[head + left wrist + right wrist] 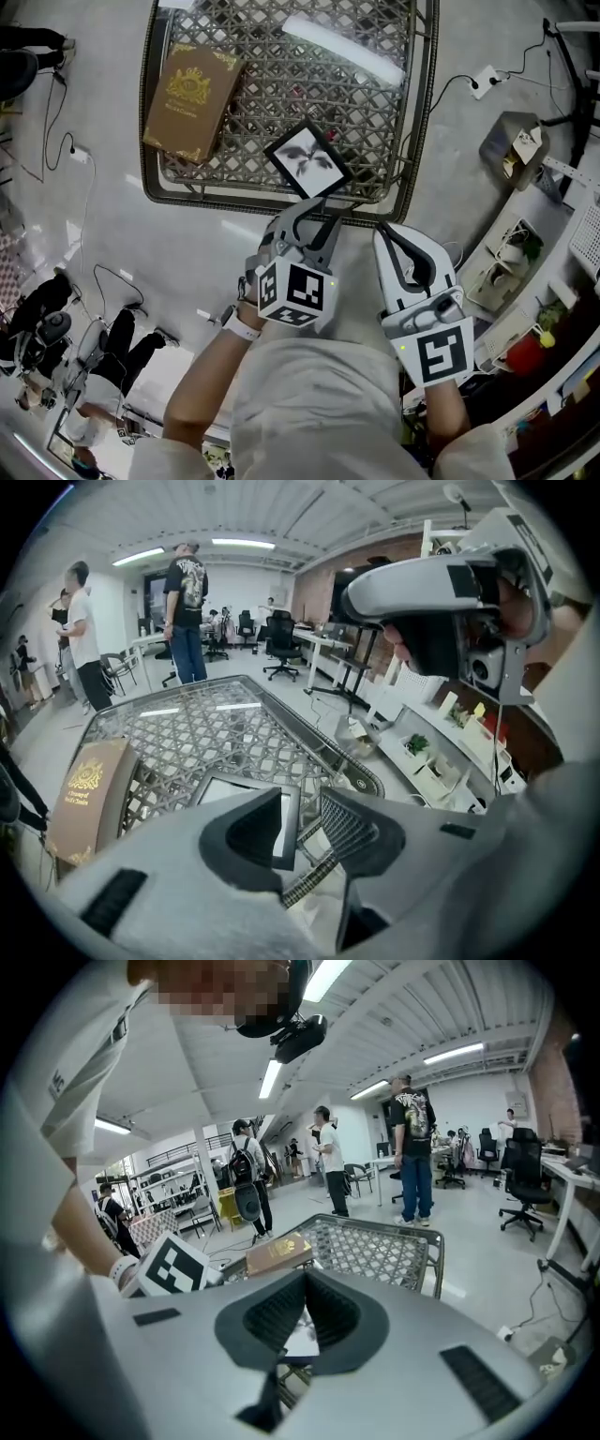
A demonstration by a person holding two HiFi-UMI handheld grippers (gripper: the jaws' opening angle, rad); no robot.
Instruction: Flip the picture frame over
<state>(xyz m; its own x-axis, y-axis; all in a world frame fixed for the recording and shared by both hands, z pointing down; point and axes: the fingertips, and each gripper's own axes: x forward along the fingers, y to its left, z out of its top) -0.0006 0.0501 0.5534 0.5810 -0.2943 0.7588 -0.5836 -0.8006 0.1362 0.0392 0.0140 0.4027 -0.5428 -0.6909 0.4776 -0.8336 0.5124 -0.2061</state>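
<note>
A black picture frame (307, 159) with a white picture lies face up near the front edge of the lattice-topped table (150, 141). My left gripper (307, 217) is open just short of the frame's near corner. In the left gripper view the frame (234, 794) lies past the left jaw, its right edge showing in the gap of the gripper (305, 808); the pads are not pressing on it. My right gripper (384, 230) hangs off the table's front right, shut, with its tips (305, 1283) meeting. A sliver of the frame (302, 1340) shows below them.
A brown book (192, 101) with a gold emblem lies on the table's left side. White shelving (525, 253) with small items stands to the right. Cables and a power strip (485, 81) lie on the floor. Several people (186, 607) stand beyond the table.
</note>
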